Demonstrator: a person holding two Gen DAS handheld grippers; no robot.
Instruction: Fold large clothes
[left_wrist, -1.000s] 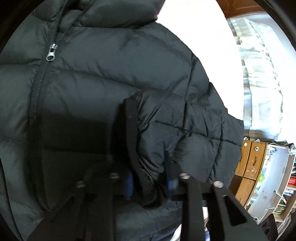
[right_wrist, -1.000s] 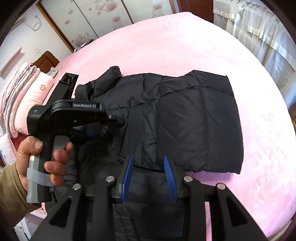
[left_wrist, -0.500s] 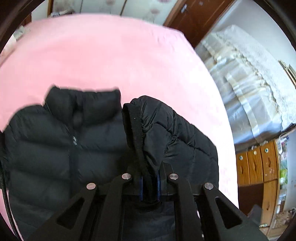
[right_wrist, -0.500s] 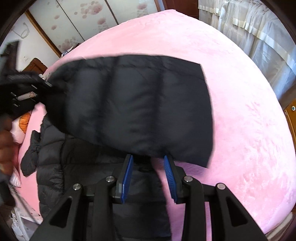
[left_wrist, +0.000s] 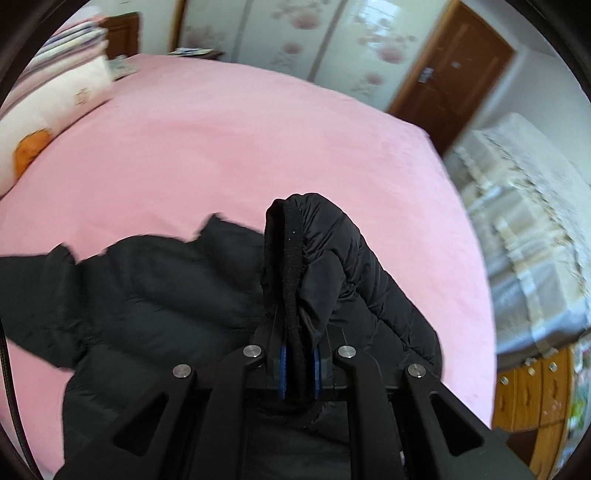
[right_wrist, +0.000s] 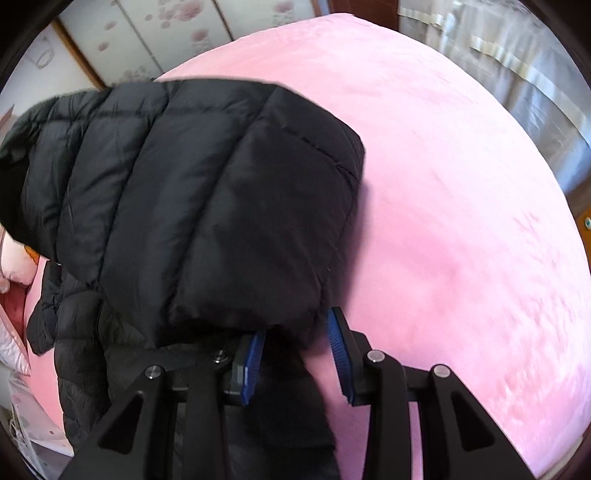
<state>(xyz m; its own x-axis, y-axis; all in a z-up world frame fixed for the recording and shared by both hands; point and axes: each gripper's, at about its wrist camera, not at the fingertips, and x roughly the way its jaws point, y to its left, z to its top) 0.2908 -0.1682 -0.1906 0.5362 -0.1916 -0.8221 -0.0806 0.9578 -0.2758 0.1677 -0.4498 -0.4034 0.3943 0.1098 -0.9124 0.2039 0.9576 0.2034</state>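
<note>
The sleeve fold is under way: the left gripper (left_wrist: 298, 363), clamped on the cuff (left_wrist: 291, 266) of the black puffer jacket (right_wrist: 192, 206) at centre frame over the pink bed (left_wrist: 221, 147), must next lay it across the body, while the right gripper (right_wrist: 295, 356) stands released at lower centre.

Pink bed (left_wrist: 258, 147), black puffer jacket (left_wrist: 155, 295), pillows (left_wrist: 55, 96)

The quilted puffer jacket (right_wrist: 207, 192) is black cloth with a faint sheen; its cuff (left_wrist: 290, 258) is matt knit. The pink bedspread (left_wrist: 221, 147) looks plush. At upper right, the door (left_wrist: 454, 74) is glossy wood.
</note>
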